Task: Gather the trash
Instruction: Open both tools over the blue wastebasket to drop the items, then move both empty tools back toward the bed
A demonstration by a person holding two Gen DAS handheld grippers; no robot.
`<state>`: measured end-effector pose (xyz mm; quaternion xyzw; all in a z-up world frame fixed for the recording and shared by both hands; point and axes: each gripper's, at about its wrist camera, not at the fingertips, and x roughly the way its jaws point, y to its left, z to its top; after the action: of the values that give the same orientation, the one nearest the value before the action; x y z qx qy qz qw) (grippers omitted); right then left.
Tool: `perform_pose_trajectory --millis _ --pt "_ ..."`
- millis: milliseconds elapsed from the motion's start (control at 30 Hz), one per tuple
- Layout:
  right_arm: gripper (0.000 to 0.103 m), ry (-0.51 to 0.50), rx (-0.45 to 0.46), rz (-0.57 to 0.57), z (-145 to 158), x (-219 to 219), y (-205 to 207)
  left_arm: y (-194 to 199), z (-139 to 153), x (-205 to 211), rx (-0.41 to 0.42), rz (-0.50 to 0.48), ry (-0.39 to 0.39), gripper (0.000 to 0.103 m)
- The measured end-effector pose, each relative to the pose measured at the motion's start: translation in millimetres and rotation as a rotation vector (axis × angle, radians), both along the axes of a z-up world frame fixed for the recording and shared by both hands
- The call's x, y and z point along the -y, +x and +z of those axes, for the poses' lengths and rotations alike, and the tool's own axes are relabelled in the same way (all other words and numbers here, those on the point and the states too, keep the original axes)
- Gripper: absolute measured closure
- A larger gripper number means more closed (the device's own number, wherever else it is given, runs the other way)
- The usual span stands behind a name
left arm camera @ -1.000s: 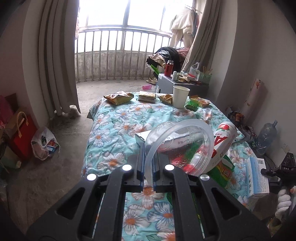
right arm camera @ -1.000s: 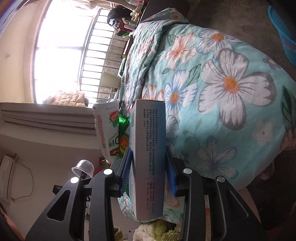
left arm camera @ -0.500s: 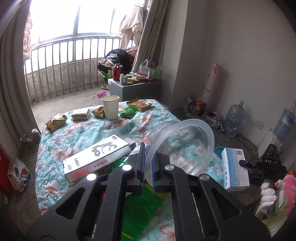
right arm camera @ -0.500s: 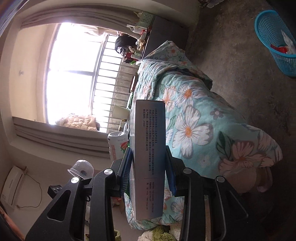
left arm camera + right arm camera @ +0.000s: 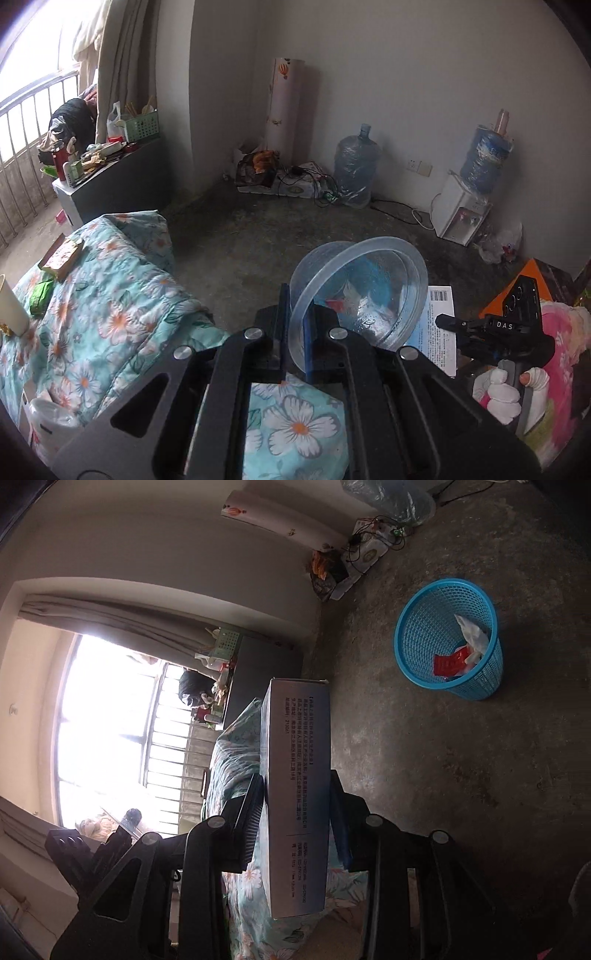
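You've swung off the bed: left hand-held gripper point(image 5: 297, 325) pinching the bowl point(image 5: 364, 291), right hand-held gripper point(image 5: 295, 812) clamping the box point(image 5: 295, 786), bin point(image 5: 448, 638) now ahead-right.

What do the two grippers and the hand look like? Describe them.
Both the left gripper and right gripper are matte black, angular frames with cut-out openings, silver round bolts and blue finger pads. White "DAS" lettering marks the right one. The right hand wears a white glove.

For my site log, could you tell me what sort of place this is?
Probably a lived-in room at home: a floral quilt, a water dispenser by the wall, and a blue trash basket on bare concrete.
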<state>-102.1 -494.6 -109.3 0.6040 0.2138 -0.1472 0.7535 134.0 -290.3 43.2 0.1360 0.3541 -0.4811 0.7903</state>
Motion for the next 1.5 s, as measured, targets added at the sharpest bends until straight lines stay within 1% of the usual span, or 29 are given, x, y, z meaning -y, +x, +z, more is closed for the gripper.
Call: perform_pose_trajectory --millis 100,167,233,300,367,433,500,533,567,600,633,667,700,733,767,800,833,933,1033,1133,1200,1267,1300,1367,1433,1500 --pt "0.069 0.006 -0.065 -0.079 -20 16 -8 6 -32 74 -0.069 -0.087 0.089 0.099" --pt "0.069 0.008 -0.095 -0.116 -31 29 -11 12 -56 118 -0.123 -0.127 0.147 0.099" --pt "0.069 0.009 -0.121 -0.148 -42 45 -10 17 -81 159 -0.147 -0.158 0.202 0.099" --pt "0.069 0.020 -0.130 -0.175 -52 61 -4 22 -103 194 -0.154 -0.167 0.245 0.099" --pt "0.069 0.028 -0.140 -0.208 -62 78 4 26 -122 224 -0.158 -0.174 0.273 0.099" --pt "0.069 0.028 -0.137 -0.235 -71 102 14 32 -138 250 -0.183 -0.167 0.289 0.099" --pt "0.069 0.039 -0.141 -0.286 -80 127 24 41 -151 275 -0.206 -0.145 0.283 0.098" --pt "0.068 0.033 -0.134 -0.308 -85 140 29 47 -158 285 -0.221 -0.127 0.269 0.095" --pt "0.066 0.030 -0.128 -0.325 -93 153 36 55 -166 294 -0.246 -0.109 0.253 0.072" --pt "0.051 0.031 -0.148 -0.350 -102 165 40 63 -176 300 -0.266 -0.085 0.250 0.037" --pt "0.043 0.037 -0.180 -0.376 -114 175 44 69 -186 304 -0.263 -0.044 0.256 0.027" --pt "0.040 0.061 -0.199 -0.379 -128 183 47 76 -195 304 -0.251 -0.001 0.257 0.026" --pt "0.040 0.097 -0.223 -0.373 -142 187 50 81 -203 302 -0.262 0.028 0.257 0.026" --pt "0.040 0.132 -0.251 -0.374 -154 187 51 85 -210 298 -0.297 0.046 0.254 0.026" --pt "0.040 0.152 -0.257 -0.376 -161 184 49 89 -214 292 -0.338 0.061 0.249 0.026" --pt "0.040 0.150 -0.245 -0.369 -164 179 48 93 -216 284 -0.371 0.068 0.236 0.026" --pt "0.040 0.133 -0.243 -0.356 -165 172 48 95 -215 277 -0.381 0.070 0.227 0.026" --pt "0.040 0.092 -0.269 -0.309 -163 149 47 99 -200 261 -0.354 0.073 0.193 0.026" --pt "0.040 0.066 -0.290 -0.283 -155 129 43 97 -173 245 -0.342 0.077 0.139 0.026" --pt "0.040 -0.016 -0.325 -0.239 -129 106 45 89 -141 223 -0.353 0.062 0.053 0.026" --pt "0.040 -0.103 -0.356 -0.195 -103 88 52 81 -119 204 -0.370 0.048 -0.009 0.026" --pt "0.040 -0.213 -0.368 -0.146 -69 66 61 70 -96 179 -0.390 0.031 -0.071 0.026" --pt "0.040 -0.273 -0.373 -0.119 -51 54 67 65 -85 164 -0.401 0.019 -0.107 0.026" --pt "0.039 -0.399 -0.372 -0.063 -16 27 78 54 -64 125 -0.414 0.000 -0.204 0.026" --pt "0.035 -0.516 -0.355 -0.007 15 -2 88 44 -47 78 -0.396 0.013 -0.295 0.025" --pt "0.030 -0.631 -0.348 0.041 43 -31 97 36 -34 34 -0.360 0.035 -0.352 0.025"
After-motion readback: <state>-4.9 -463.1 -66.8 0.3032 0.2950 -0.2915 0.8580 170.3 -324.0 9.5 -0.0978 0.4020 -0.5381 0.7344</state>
